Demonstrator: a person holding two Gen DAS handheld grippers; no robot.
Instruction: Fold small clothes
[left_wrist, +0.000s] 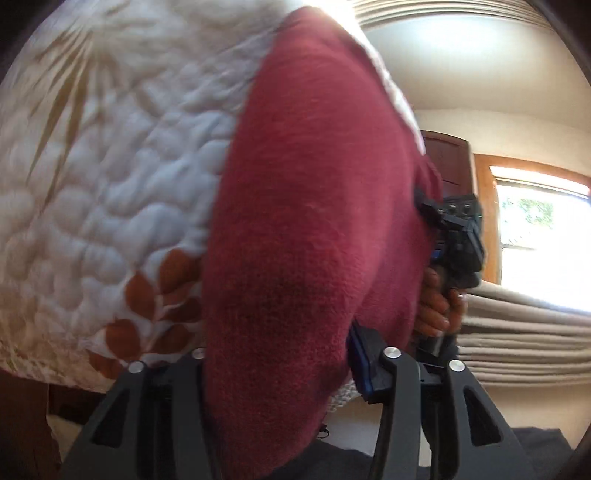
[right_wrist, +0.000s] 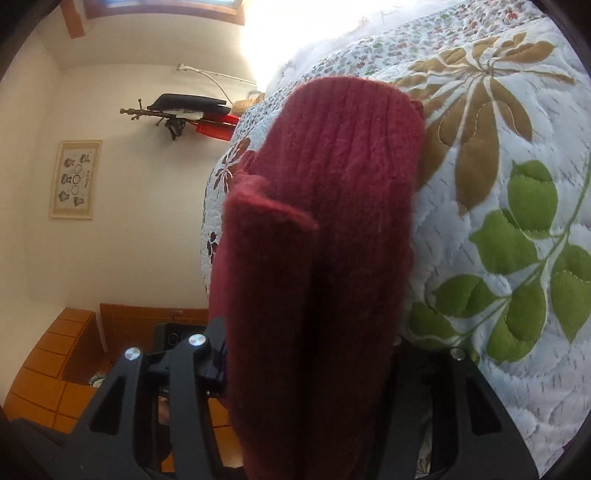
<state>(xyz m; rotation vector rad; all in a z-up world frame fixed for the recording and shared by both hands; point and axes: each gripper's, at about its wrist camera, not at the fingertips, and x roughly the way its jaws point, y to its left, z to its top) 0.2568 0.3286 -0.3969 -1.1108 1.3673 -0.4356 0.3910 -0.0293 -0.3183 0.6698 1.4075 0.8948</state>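
the red knit garment (left_wrist: 295, 236) hangs between our two tools, lifted over the quilted bedspread (left_wrist: 110, 177) rather than lying flat on it. our left tool (left_wrist: 291, 373) is clenched on one stretch of the cloth, which runs straight out from between its fingers and fills the middle of that view. our right tool (right_wrist: 306, 354) grasps another stretch the same way. in the left view the right tool shows just past the garment's far edge, with the hand (left_wrist: 437, 302) wrapped round its grip, so the two grips sit near each other with the fabric draped between.

we judge the cloth is held up like this to let it hang straight before a fold is laid down on the bed.

the knit is soft and fuzzy, with a ribbed band (right_wrist: 343, 147) showing vertical ridges in the right view, and one flap doubled over near that tool. the bedspread is puffy, stitched in small pillowy cells, white with green leaves (right_wrist: 532, 236), tan fronds and rust leaves.
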